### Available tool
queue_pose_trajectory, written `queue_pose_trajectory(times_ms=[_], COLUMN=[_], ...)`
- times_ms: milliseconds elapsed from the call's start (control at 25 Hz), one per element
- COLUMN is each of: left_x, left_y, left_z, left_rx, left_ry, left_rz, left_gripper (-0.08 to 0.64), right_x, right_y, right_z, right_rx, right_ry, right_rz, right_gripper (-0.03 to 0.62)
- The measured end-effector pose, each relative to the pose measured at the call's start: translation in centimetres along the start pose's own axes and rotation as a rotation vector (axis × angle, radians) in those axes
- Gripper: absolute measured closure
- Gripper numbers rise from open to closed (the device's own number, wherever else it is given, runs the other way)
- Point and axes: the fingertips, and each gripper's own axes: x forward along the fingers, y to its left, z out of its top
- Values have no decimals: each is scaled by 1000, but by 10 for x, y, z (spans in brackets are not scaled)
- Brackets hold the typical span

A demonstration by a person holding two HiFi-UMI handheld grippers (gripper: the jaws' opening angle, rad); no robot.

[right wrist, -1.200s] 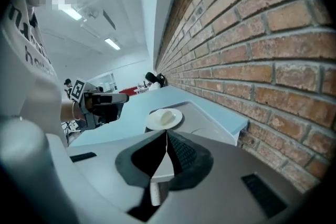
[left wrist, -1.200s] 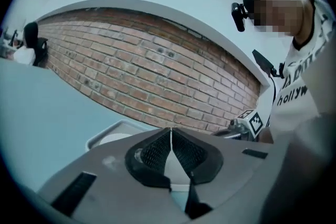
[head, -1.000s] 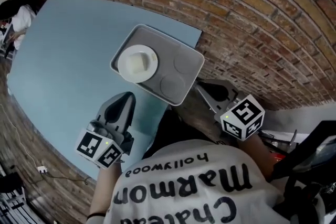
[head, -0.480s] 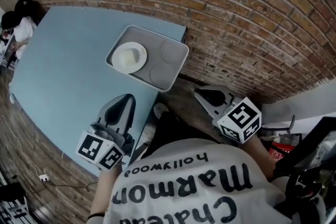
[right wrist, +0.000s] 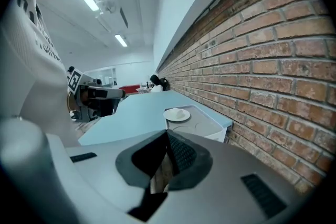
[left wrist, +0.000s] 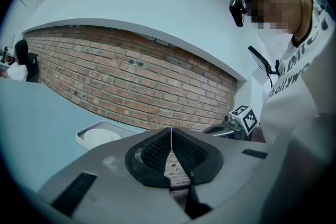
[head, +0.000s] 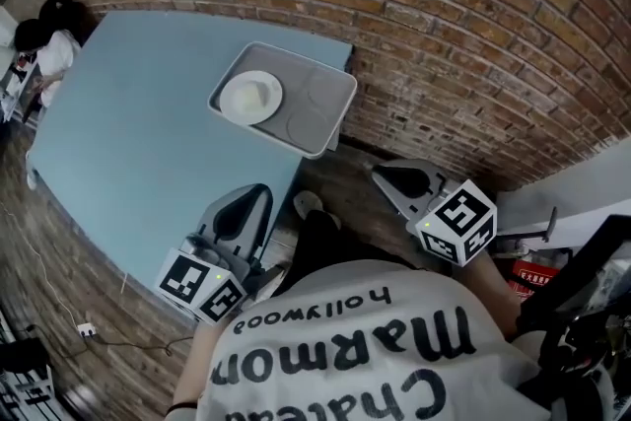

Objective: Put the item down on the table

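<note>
Jaws pressed together on both sides: the left gripper (left wrist: 171, 131) shows its two ribbed pads meeting along a thin seam in its own view, with nothing between them, and the right gripper (right wrist: 168, 134) has its pads touching at the tips, likewise empty.

From the head view, the grey tray (head: 333, 125) lies flat on the pale blue table (head: 138, 143), at the corner nearest the brick wall (head: 473, 35). A white plate (head: 250, 98) sits in the tray's left compartment, with a small pale lump (head: 255, 93) on it (too small to tell what it is). The tray's other two round recesses hold nothing that can be made out.

Both grippers are well apart from the tray, on the person's side of it. The left one hangs at the table's near edge, pointing towards the tray. The right one is off the table, beside the wall and over the dark floor, also pointing roughly towards the tray's corner. Each carries its marker cube at the rear.

Between the two grippers the toe of a shoe (head: 308, 204) shows on the floor, and below it the person's white printed shirt (head: 355, 350). At the table's far end another person (head: 49, 44) in white is seated, small and partly cut off by the frame
</note>
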Motion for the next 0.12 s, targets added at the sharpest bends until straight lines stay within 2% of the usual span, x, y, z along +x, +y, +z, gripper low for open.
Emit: queue_pose_trajectory(times_ms=[120], left_x=[-4], left_y=[-5], left_z=[-3], left_rx=[-13], left_ry=[1], left_rz=[-1], left_gripper=[548], right_x=[-3], right_y=[2], right_z=[-1], right_rx=[12], right_ry=[-3], right_rz=[-3], right_gripper=[583])
